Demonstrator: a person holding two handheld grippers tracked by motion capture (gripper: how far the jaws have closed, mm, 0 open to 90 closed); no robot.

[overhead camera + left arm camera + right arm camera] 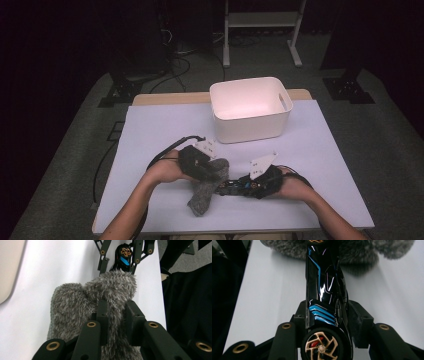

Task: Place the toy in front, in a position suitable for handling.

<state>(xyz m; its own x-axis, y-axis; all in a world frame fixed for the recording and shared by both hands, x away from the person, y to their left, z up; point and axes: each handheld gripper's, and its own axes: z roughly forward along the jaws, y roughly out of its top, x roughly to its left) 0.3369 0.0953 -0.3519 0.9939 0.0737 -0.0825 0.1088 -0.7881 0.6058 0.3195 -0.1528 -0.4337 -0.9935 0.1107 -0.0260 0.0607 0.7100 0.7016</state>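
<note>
A grey fuzzy sock (205, 194) hangs limp from my left gripper (212, 171) down onto the table. In the left gripper view my left gripper (117, 312) is shut on the sock (75, 305), its pads pressed into the pile. My right gripper (246, 185) is shut on a glossy black toy car (231, 187) with blue stripes and gold wheels. In the right gripper view the car (324, 285) lies lengthwise between the jaws of my right gripper (327, 317), nose pointing at the sock (352, 252). The car's front (123, 255) touches the sock's far edge.
A white plastic bin (250, 131) with cut-out handles stands empty at the back of the white table (160, 130), right of centre. A person's forearms come in from the bottom edge. Dark floor, cables and a stand lie beyond the table.
</note>
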